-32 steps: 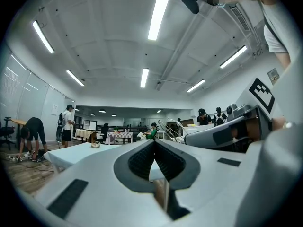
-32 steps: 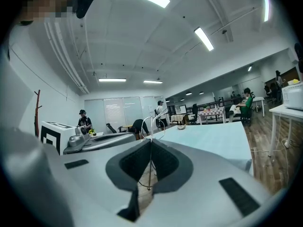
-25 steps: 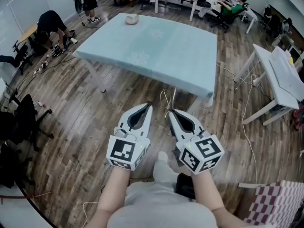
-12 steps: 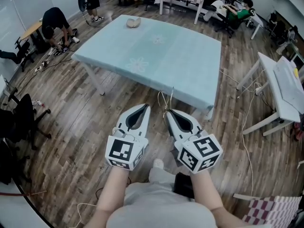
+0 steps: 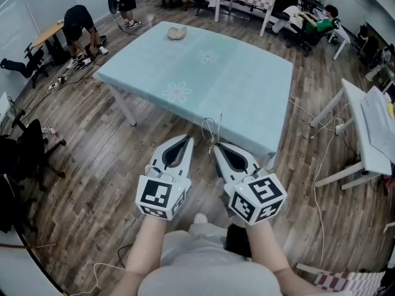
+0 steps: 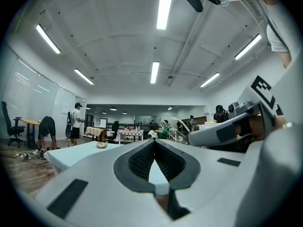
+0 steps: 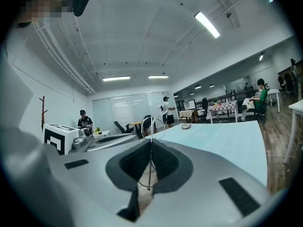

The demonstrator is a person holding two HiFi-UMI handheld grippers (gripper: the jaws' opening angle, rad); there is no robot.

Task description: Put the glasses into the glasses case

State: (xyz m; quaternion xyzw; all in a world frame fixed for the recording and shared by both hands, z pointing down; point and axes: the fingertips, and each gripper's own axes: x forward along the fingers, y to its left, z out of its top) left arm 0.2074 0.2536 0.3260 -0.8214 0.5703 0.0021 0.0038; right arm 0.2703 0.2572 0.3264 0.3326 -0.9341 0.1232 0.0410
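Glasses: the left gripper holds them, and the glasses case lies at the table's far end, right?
No: the right gripper holds the glasses, as the right gripper view shows. The glasses case does lie at the table's far end.

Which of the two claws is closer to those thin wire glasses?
Right. The right claw is clamped shut on the glasses; the left claw, shut and empty, sits beside them without touching.

Glasses case point(image 5: 176, 33) on table's point(image 5: 247, 97) far left corner. Left gripper point(image 5: 188, 139) beside right gripper point(image 5: 214, 145) before near edge; glasses point(image 7: 151, 126) in right.
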